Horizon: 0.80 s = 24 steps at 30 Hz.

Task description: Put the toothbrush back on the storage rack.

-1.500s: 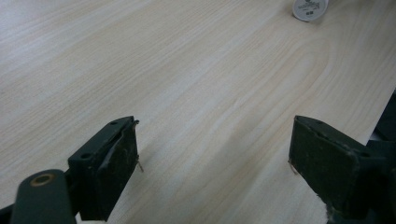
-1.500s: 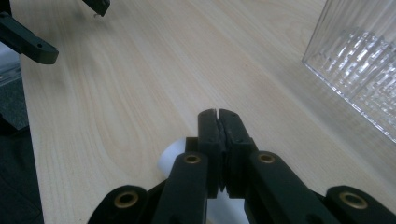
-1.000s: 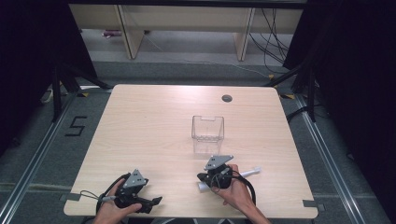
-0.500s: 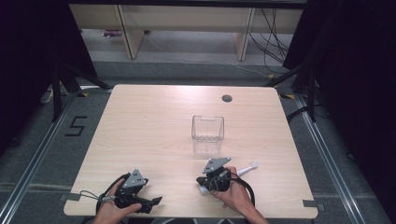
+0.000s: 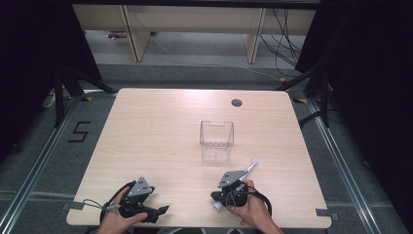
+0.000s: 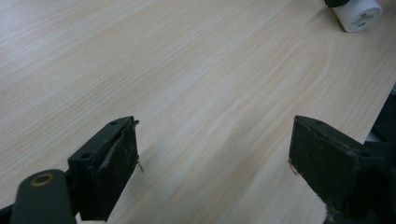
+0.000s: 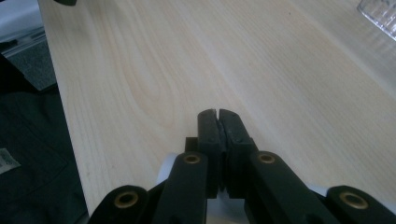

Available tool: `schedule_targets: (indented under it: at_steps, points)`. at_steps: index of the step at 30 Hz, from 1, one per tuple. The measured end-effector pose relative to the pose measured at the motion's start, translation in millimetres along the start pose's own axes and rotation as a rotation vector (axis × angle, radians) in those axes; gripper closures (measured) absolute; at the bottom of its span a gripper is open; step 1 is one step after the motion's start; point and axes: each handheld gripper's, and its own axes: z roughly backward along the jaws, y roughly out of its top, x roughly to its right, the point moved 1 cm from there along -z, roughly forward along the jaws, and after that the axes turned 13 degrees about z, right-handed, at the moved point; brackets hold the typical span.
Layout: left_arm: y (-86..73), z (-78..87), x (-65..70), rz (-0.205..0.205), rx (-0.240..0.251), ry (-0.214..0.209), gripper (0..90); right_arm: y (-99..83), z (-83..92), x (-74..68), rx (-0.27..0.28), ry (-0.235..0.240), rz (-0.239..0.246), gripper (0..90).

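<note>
The white stick [image 5: 253, 164] lies under the right gripper [image 7: 218, 114] by the table's near edge. Its jaws are shut tight. The left gripper [image 6: 215, 154] waits with jaws wide open (nothing in them). Next, I think: lift the stick to the clear box [image 5: 216, 134].

The setting appeared to be a laboratory recording bay: a pale wooden table [image 5: 160, 141] stood on grey carpet between black curtains [image 5: 29, 73], with floor rails [image 5: 34, 170], a taped numeral [image 5: 79, 131], loose cables [image 5: 285, 44] and what looked like plain shelving [image 5: 195, 29] behind.
</note>
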Motion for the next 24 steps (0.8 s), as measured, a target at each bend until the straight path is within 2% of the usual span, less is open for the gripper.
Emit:
schedule_targets:
  at_steps: [1, 2, 4, 5, 6, 7, 8, 9, 10, 11, 13, 14, 15, 16, 17, 18, 19, 21, 22, 23, 24]
  points:
    - [0.1, 0.0, -0.1, 0.000, 0.000, 0.000, 14.9, -2.1, 1.2, 0.1, -0.024, -0.005, 0.012, 88.0]
    - [0.1, -0.2, -0.1, 0.000, 0.000, -0.001, 14.9, -3.8, 1.1, -1.3, -0.018, -0.021, -0.005, 88.0]
    - [0.2, -0.5, 0.0, 0.000, -0.001, -0.001, 14.9, -6.7, 3.5, -1.1, -0.016, -0.008, 0.009, 88.0]
    - [0.1, -0.5, 0.1, 0.000, -0.001, -0.001, 14.9, -8.5, 7.2, -1.5, -0.025, 0.002, 0.000, 88.0]
    - [0.1, -0.3, 0.3, -0.001, 0.000, -0.001, 14.9, -9.1, 7.8, -1.5, -0.025, -0.007, -0.003, 88.0]
    - [-0.1, -0.7, 1.5, 0.011, 0.010, -0.011, 14.9, -10.2, 8.8, -3.6, -0.020, -0.027, -0.032, 87.9]
    - [-0.2, -0.7, 1.6, 0.012, 0.011, -0.012, 14.9, -11.4, 10.3, -2.7, -0.012, -0.013, -0.005, 87.8]
    - [0.0, -0.2, 0.4, 0.002, 0.002, 0.000, 14.9, -12.0, 13.0, -3.7, -0.026, -0.009, -0.021, 87.8]
    - [0.0, -0.1, 0.2, 0.000, 0.000, 0.000, 14.9, -13.3, 13.4, -4.3, -0.025, -0.025, -0.025, 87.8]
    - [0.0, -0.3, 0.3, -0.001, 0.000, 0.000, 14.9, -14.2, 15.6, -5.2, -0.034, -0.007, -0.034, 87.7]
    - [0.2, -0.5, 0.2, 0.000, 0.000, -0.001, 14.9, -17.0, 14.9, -3.3, -0.020, -0.008, -0.005, 87.7]
    - [0.2, -0.5, 0.2, 0.000, -0.001, 0.000, 14.9, -17.6, 18.0, -4.9, -0.030, -0.009, -0.032, 87.7]
    - [0.1, -0.6, 0.2, 0.000, -0.001, -0.001, 14.9, -18.4, 19.1, -5.3, -0.029, -0.008, -0.037, 87.7]
    - [-0.2, -1.1, 1.0, 0.009, 0.006, -0.010, 14.9, -19.2, 19.9, -4.1, -0.024, -0.018, -0.017, 87.7]
    - [-0.2, -1.2, 1.4, 0.013, 0.008, -0.013, 14.9, -20.0, 20.3, -4.0, -0.021, -0.001, -0.019, 87.6]
    - [0.1, -0.4, -0.1, -0.004, -0.003, -0.001, 14.9, -20.3, 21.8, -4.9, -0.028, -0.008, -0.030, 87.7]
    - [0.1, -0.6, 0.1, 0.001, 0.001, 0.000, 14.9, -21.0, 21.4, -4.7, -0.017, -0.001, -0.020, 87.7]
    - [-0.1, -1.0, 0.8, 0.009, 0.005, -0.008, 14.9, -22.6, 23.7, -6.3, -0.032, -0.016, -0.037, 87.7]
    - [-0.3, -1.3, 1.3, 0.013, 0.008, -0.012, 14.9, -23.2, 24.5, -5.2, -0.036, -0.003, -0.021, 87.7]
    - [-0.3, -1.2, 1.2, 0.012, 0.008, -0.012, 14.9, -24.5, 25.0, -4.8, -0.038, -0.012, -0.013, 87.7]
    - [-0.2, -1.1, 1.2, 0.013, 0.009, -0.012, 14.9, -25.4, 26.6, -6.0, -0.037, -0.012, -0.028, 87.7]
